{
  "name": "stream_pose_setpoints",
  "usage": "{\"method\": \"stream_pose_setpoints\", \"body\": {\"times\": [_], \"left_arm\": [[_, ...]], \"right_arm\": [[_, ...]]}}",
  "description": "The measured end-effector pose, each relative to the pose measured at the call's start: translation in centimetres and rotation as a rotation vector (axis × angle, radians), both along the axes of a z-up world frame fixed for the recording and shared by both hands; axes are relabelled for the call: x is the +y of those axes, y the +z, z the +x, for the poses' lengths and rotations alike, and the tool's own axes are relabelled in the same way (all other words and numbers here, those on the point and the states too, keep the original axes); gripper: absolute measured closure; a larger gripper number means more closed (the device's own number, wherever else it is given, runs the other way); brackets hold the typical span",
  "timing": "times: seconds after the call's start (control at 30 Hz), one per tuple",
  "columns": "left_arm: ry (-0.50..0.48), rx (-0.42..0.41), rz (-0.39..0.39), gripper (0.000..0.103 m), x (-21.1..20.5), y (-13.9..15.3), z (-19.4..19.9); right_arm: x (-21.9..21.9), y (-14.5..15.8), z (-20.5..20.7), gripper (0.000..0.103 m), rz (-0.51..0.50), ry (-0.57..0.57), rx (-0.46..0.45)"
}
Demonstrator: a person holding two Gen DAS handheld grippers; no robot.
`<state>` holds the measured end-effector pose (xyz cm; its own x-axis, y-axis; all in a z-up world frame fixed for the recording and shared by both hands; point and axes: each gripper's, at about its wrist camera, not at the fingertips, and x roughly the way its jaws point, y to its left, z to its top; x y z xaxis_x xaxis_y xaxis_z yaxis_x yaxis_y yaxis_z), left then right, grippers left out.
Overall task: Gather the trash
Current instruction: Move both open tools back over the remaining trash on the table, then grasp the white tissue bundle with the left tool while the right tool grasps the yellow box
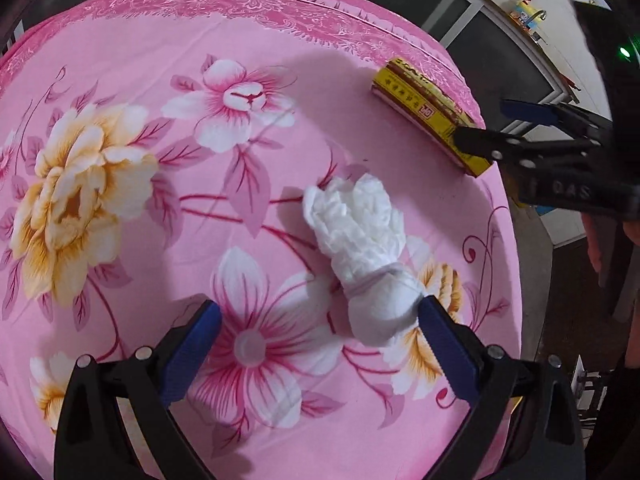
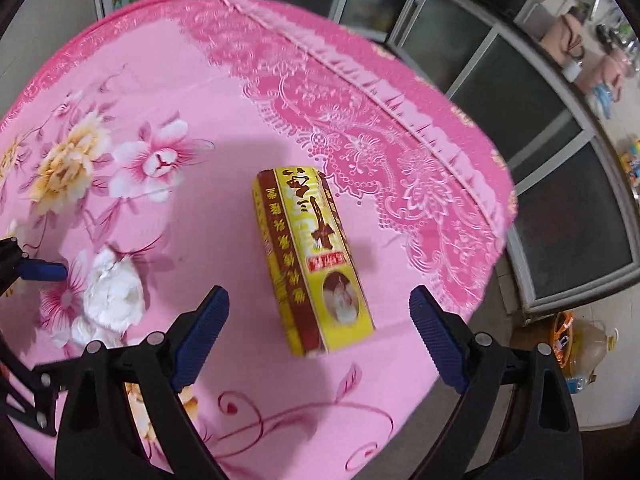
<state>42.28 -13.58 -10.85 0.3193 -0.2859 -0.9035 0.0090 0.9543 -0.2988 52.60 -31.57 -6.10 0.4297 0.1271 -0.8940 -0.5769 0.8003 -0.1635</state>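
A crumpled white tissue wad (image 1: 362,256) lies on the pink flowered cloth; it also shows in the right wrist view (image 2: 110,294). My left gripper (image 1: 320,346) is open, its right finger touching the wad's near end. A yellow and brown box (image 2: 310,256) lies flat on the cloth; in the left wrist view the box (image 1: 424,106) sits near the far right edge. My right gripper (image 2: 320,330) is open and empty, its fingers to either side of the box's near end, just above the cloth. The right gripper also shows in the left wrist view (image 1: 496,128) over the box.
The cloth covers a table (image 2: 180,92) whose edge falls off on the right (image 2: 492,240). Beyond it stand dark glass cabinet doors (image 2: 560,208). A plastic bottle and orange bag (image 2: 576,340) lie on the floor to the right.
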Motion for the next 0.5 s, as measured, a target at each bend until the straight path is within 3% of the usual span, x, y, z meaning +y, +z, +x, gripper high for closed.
{"method": "stream_pose_setpoints", "body": {"times": [0.23, 0.3, 0.33, 0.37, 0.4, 0.47, 0.5], "left_arm": [[0.015, 0.002, -0.002, 0.008, -1.1, -0.4, 1.7], [0.029, 0.003, -0.010, 0.009, -0.9, -0.6, 2.2], [0.033, -0.003, -0.007, 0.015, -1.0, -0.5, 2.2], [0.032, -0.015, 0.005, 0.019, -1.0, -0.4, 2.2], [0.027, -0.028, 0.015, 0.030, -1.1, -0.3, 2.1], [0.022, -0.033, -0.007, 0.055, -0.8, -0.1, 2.0], [0.002, -0.021, -0.053, 0.073, -0.8, 0.0, 2.0]], "right_arm": [[-0.4, -2.4, 3.2, 0.017, 0.085, -0.059, 0.115], [-0.5, -2.7, 3.5, 0.028, 0.103, -0.073, 0.130], [-0.5, -2.9, 3.6, 0.033, 0.118, -0.076, 0.145], [-0.5, -3.0, 3.6, 0.045, 0.126, -0.080, 0.152], [-0.5, -3.2, 3.6, 0.046, 0.132, -0.088, 0.155], [-0.7, -3.3, 3.6, 0.049, 0.152, -0.111, 0.153], [-0.8, -3.2, 3.6, 0.051, 0.166, -0.122, 0.144]]}}
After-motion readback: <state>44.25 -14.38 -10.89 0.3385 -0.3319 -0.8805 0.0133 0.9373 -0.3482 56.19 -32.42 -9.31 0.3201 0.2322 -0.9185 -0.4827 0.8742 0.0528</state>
